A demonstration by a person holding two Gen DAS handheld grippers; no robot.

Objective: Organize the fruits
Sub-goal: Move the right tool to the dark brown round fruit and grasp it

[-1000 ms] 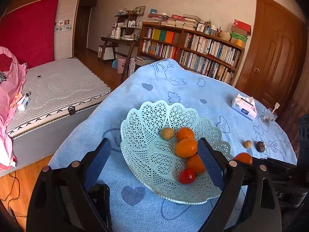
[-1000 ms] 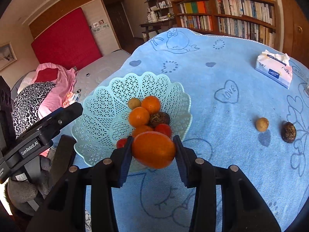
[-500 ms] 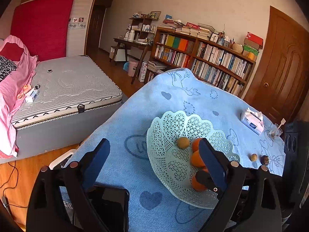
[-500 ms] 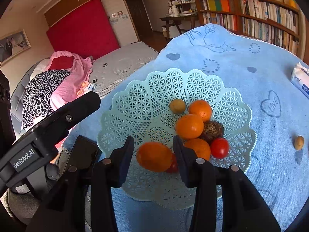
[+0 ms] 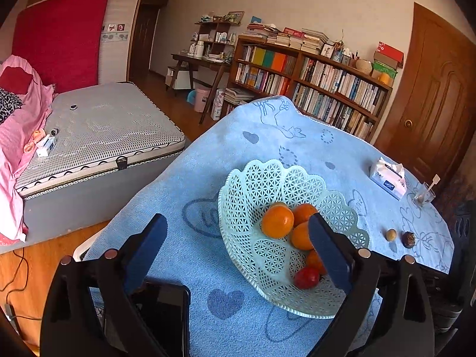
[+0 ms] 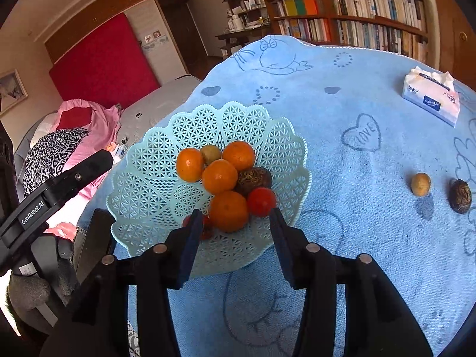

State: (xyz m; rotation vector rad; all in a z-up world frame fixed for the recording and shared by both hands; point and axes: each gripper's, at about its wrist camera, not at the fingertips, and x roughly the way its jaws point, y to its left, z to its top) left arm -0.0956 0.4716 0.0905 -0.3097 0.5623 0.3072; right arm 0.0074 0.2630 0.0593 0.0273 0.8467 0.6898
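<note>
The right claw [image 6: 235, 220] hangs just above the near rim of the basket [image 6: 148, 208], its jaws spread apart with nothing between them. Directly beyond its tips sits a heap of fruit in the pale green lattice basket: four oranges, the nearest orange [image 6: 228, 210] just past the fingertips, a red tomato [image 6: 261, 201] touching it on the right, and a dark wrinkled fruit [image 6: 253, 179] wedged behind the tomato. A small yellowish fruit [image 6: 210, 153] peeks from between the two oranges at the back of the pile, and another bit of red shows beside the left finger, mostly hidden. The left claw [image 5: 238, 244] is held off to the basket's far side, jaws wide apart and empty too, with its right finger [image 5: 327, 253] covering part of the fruit in its own view. The basket rests on a tabletop draped in a blue cloth [image 6: 357, 238] printed with hearts and cartoon figures. Well to the right of the basket, two pieces lie loose on the cloth: a small yellow-brown fruit [image 6: 420, 184] and, near it, a dark round fruit [image 6: 460, 195]. Farther back stands a tissue pack [image 6: 431, 98].
</note>
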